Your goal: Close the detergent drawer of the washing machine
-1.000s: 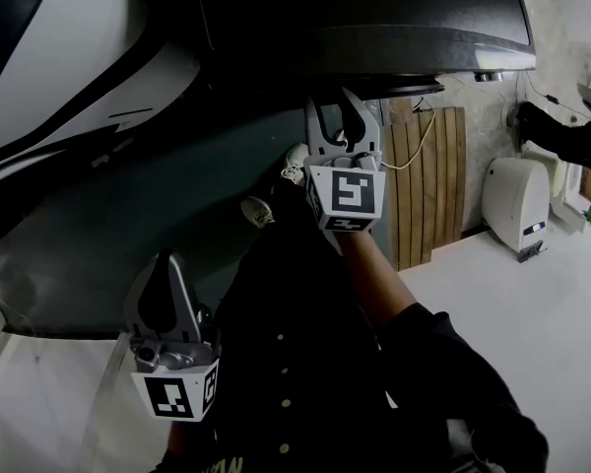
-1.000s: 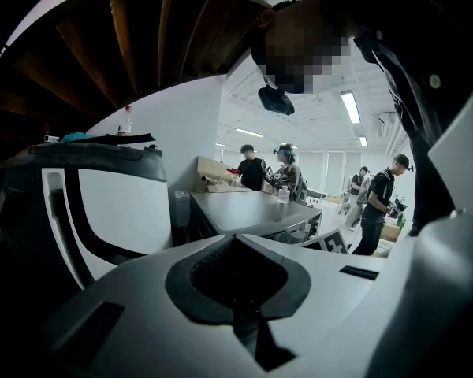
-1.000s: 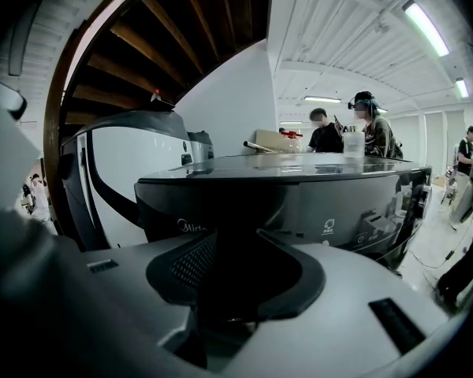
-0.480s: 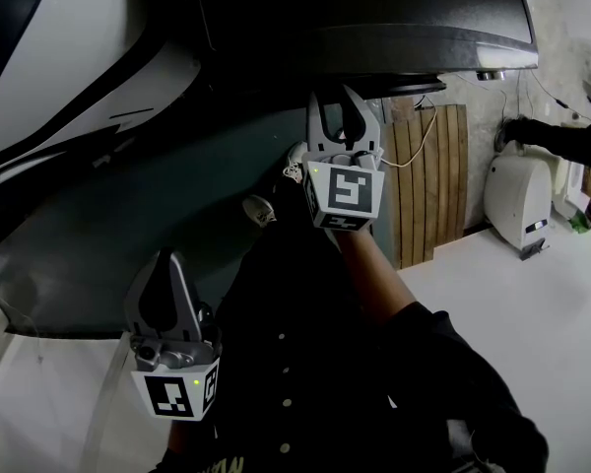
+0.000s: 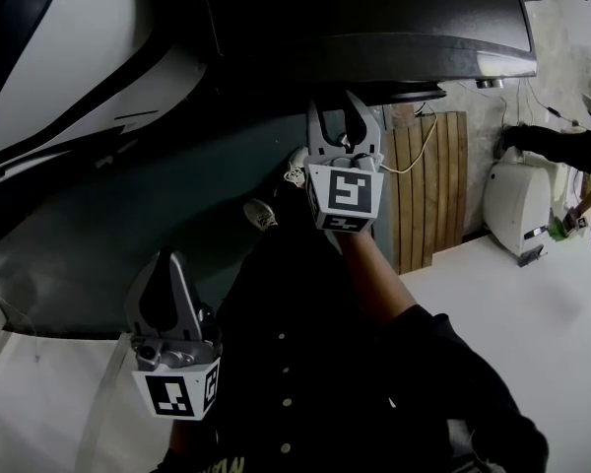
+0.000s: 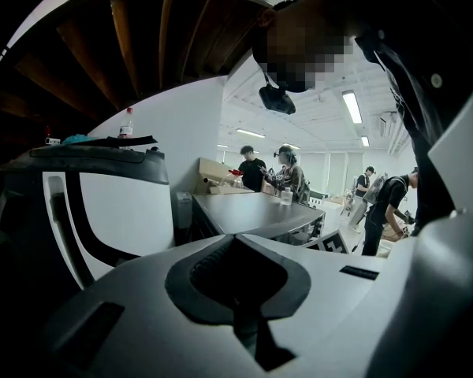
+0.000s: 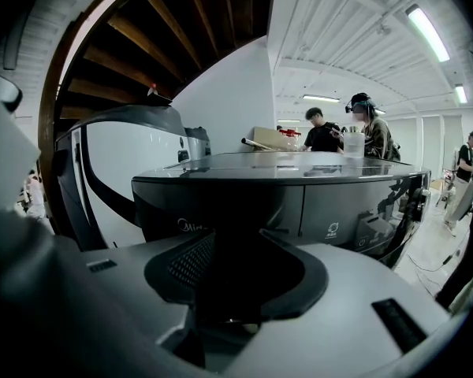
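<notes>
I'm seeing my right claw [image 7: 236, 239] opening its jaws with nothing between them. The detergent drawer [image 7: 221, 207] is sitting straight ahead of it, just beyond the tips, and it's looking flush with the rest of the washing machine's [image 7: 355, 203] dark front panel. My left claw [image 5: 165, 264] is hanging lower and to the left of the right one, farther from the machine, with its jaws resting together on nothing.
</notes>
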Demonstrator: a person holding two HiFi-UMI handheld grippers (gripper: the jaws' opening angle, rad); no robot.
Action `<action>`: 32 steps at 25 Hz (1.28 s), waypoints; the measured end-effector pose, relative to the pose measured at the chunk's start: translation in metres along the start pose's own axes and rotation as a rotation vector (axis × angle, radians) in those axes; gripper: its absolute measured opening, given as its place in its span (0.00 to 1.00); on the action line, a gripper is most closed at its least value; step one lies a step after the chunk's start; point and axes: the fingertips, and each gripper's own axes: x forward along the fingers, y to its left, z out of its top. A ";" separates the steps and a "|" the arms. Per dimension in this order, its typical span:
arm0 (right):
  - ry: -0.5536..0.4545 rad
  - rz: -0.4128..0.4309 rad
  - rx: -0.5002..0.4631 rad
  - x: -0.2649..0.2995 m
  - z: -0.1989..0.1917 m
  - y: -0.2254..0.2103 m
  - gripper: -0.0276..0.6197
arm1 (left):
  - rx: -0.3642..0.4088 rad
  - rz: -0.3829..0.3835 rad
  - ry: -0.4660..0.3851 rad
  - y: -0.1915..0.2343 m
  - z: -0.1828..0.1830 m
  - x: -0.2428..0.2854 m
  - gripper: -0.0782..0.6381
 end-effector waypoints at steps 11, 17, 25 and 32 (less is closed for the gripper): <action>-0.031 0.076 -0.037 -0.018 0.017 -0.012 0.32 | 0.029 0.009 -0.048 0.005 0.026 -0.006 0.12; -0.066 0.091 -0.022 -0.049 0.050 -0.025 0.13 | 0.039 0.000 -0.079 0.004 0.044 -0.007 0.12; -0.180 0.187 -0.030 -0.103 0.108 -0.021 0.10 | 0.057 -0.019 -0.123 0.002 0.065 -0.013 0.12; -0.257 0.206 -0.058 -0.150 0.158 -0.026 0.10 | 0.069 -0.018 -0.171 0.008 0.085 -0.022 0.12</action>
